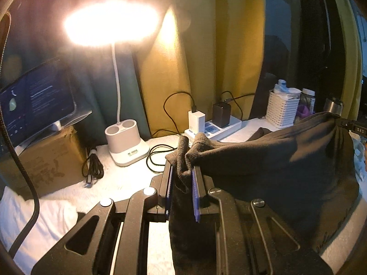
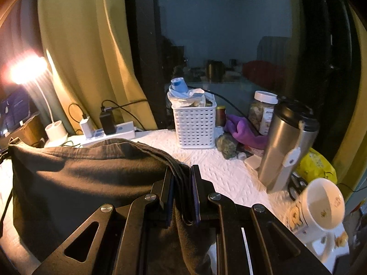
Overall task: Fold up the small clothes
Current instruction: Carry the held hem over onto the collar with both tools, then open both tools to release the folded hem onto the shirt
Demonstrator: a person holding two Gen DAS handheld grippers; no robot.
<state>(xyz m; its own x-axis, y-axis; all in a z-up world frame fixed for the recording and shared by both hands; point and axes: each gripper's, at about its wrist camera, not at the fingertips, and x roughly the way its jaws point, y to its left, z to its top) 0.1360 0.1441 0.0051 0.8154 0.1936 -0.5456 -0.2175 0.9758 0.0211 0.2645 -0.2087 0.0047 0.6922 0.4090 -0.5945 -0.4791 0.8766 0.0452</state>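
A white table [image 2: 229, 171] with a quilted cover stands against yellow curtains [image 1: 206, 57] and a dark window [image 2: 229, 45], lit by a glaring desk lamp [image 1: 110, 23] on a white base. The largest thing on it is a dark brown garment [image 1: 275, 160], stretched between the two grippers and raised along its top edge, with the lower part hanging down to the table. The left gripper [image 1: 183, 174] is nearly closed, its jaws clamped on a bunched, ribbed corner of the garment that sticks up past the fingertips. The right gripper [image 2: 182, 176] is likewise nearly closed, pinching several folded layers of the opposite corner. To the left sit a monitor [image 1: 36, 100] on a cardboard box [image 1: 45, 160]. Behind the garment lies a power strip [image 1: 218, 128] with a white and a black charger plugged in and black cables looping beside it. Farther right stand a white basket [image 2: 195, 126] stuffed with packets, a steel tumbler [image 2: 284, 146], a jar [image 2: 261, 112] with a white lid, a purple cloth [image 2: 243, 130], a yellow bag [image 2: 318, 162], and a white mug [image 2: 321, 204] nearest the right gripper.
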